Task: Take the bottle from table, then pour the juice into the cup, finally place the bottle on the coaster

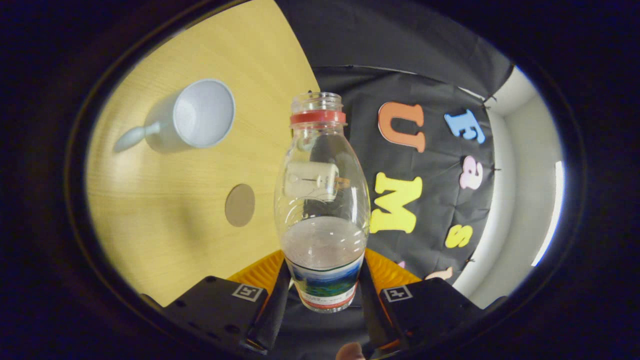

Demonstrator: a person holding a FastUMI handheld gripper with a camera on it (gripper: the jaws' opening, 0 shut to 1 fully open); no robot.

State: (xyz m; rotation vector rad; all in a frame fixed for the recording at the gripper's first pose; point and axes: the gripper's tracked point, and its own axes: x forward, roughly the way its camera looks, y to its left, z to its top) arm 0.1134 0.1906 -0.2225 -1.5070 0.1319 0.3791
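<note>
A clear plastic bottle (322,200) with a red neck ring, no cap and a little liquid low in its body stands between my fingers, its mouth pointing away from me. My gripper (324,295) is shut on the bottle at its labelled base. The view is rolled, so the table lies off to one side. A white cup (202,114) with a handle sits on the yellow wooden table (165,220), beyond and to the left of the bottle's neck. A round brown coaster (240,205) lies on the table between the cup and my fingers, just left of the bottle.
The table's edge runs just behind the bottle; past it hangs the booth's black cloth wall (400,65), with a pale wall (525,190) farther right. A fingertip (350,351) of the person's hand shows below the gripper.
</note>
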